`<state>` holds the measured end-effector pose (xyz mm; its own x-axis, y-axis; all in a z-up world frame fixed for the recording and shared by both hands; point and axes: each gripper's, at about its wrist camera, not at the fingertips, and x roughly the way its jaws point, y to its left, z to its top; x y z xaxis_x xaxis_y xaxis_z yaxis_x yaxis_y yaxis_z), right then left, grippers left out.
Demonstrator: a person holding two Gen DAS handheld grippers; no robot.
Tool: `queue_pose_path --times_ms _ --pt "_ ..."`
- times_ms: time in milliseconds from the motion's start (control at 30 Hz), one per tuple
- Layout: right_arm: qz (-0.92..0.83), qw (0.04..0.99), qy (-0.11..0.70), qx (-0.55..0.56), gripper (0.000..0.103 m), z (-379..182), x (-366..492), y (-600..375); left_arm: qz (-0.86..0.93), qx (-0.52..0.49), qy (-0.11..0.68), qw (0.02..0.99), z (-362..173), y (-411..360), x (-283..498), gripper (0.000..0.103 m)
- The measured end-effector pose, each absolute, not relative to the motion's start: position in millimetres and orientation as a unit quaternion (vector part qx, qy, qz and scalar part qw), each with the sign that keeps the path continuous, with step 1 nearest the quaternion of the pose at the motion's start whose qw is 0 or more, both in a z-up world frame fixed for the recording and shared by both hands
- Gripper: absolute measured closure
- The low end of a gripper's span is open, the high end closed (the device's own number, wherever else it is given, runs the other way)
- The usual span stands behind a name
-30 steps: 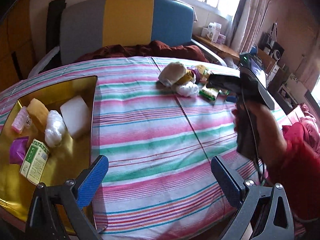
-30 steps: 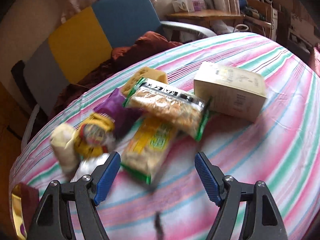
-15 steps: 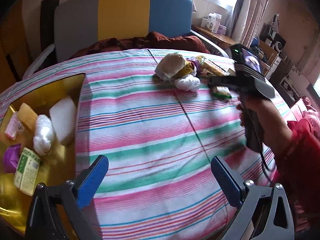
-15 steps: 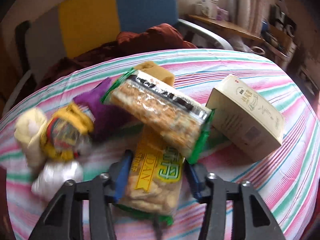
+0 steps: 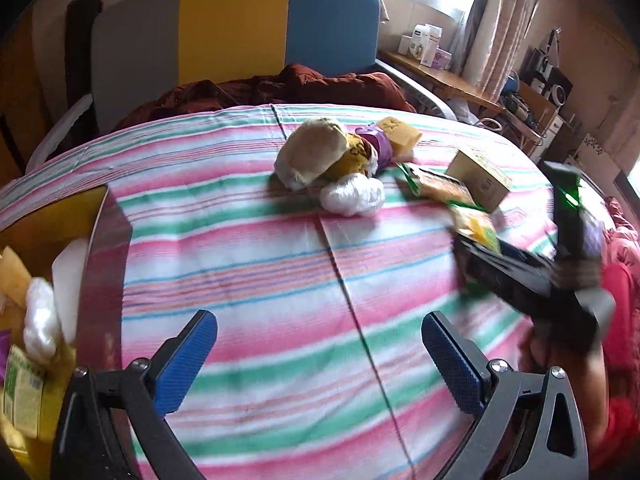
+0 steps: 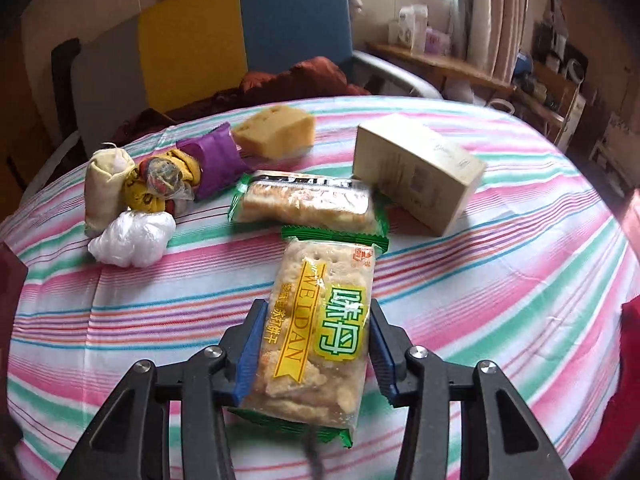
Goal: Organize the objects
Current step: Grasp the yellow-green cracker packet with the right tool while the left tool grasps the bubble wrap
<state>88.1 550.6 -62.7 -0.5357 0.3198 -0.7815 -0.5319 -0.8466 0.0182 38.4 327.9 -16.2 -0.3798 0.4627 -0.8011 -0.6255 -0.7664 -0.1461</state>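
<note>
My right gripper [image 6: 314, 344] is shut on a yellow-and-green cracker packet [image 6: 320, 320], its blue pads pressing both long sides. In the left wrist view that gripper [image 5: 480, 256] shows blurred at the right, with the cracker packet [image 5: 474, 226] in it. My left gripper [image 5: 320, 360] hangs open over bare striped cloth, nothing between its fingers. Left on the table are a second cracker packet [image 6: 304, 202], a beige box [image 6: 416, 172], a yellow sponge [image 6: 276, 130], a purple pouch [image 6: 216, 160], a yellow bundle [image 6: 160, 184], a cream roll [image 6: 104, 188] and a white plastic ball [image 6: 132, 238].
A gold tray [image 5: 48, 216] at the left table edge holds a white block [image 5: 70, 276], a white plastic ball [image 5: 40, 326] and a green-labelled packet [image 5: 22, 392]. A grey, yellow and blue chair [image 5: 236, 28] with a dark red cloth [image 5: 280, 88] stands behind the table. A person's red sleeve [image 5: 618, 292] is at right.
My right gripper closed on the yellow cracker packet and pulled it toward me, away from the other packet. The left gripper drifted right, so the gold tray slid toward the left edge.
</note>
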Motion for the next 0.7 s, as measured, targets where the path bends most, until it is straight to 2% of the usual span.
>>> queue_pose_path --times_ms 133,700 --pt "0.862 0.261 0.189 -0.392 0.055 -68.3 102.7 562.5 0.829 -0.451 0.094 0.316 -22.3 348.9 21.9 0.000" --pt "0.871 0.263 0.183 -0.372 0.055 -73.7 105.6 564.7 0.846 -0.424 0.159 0.283 -46.8 431.5 -18.3 0.000"
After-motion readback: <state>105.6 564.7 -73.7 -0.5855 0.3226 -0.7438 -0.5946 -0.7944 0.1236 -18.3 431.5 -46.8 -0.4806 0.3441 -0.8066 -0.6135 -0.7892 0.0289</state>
